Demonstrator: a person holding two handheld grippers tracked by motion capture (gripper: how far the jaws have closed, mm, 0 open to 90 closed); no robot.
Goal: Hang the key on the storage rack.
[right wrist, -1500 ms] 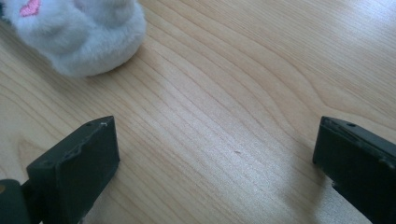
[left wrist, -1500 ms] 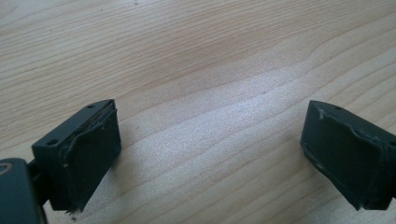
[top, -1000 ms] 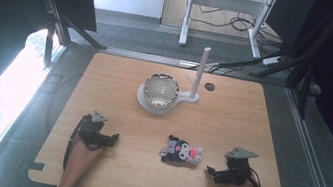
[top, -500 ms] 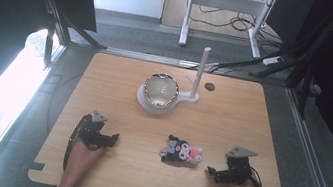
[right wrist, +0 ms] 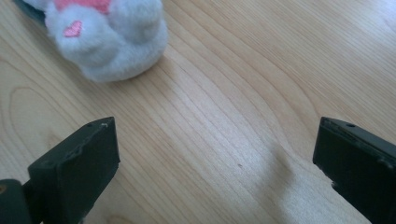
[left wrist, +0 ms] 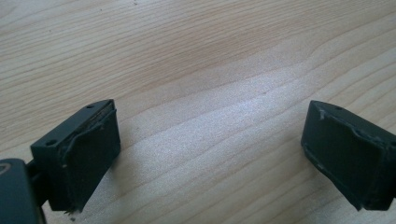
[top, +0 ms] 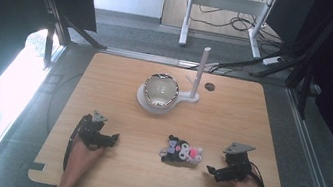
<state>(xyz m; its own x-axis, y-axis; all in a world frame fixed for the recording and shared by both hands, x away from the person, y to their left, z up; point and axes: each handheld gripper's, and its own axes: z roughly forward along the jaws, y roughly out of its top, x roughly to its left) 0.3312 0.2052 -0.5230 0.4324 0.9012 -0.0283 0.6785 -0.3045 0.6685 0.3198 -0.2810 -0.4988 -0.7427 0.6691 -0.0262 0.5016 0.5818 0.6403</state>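
Both grippers rest low on the wooden table (top: 252, 112), jaws spread wide with nothing between them: the left gripper (top: 113, 138) at the lower left of the high view, the right gripper (top: 211, 171) at the lower right. Just beside the right one lies a plush toy (top: 182, 152), near the lower centre. A shiny bowl (top: 160, 90) sits on a white stand (top: 196, 80) at upper centre.
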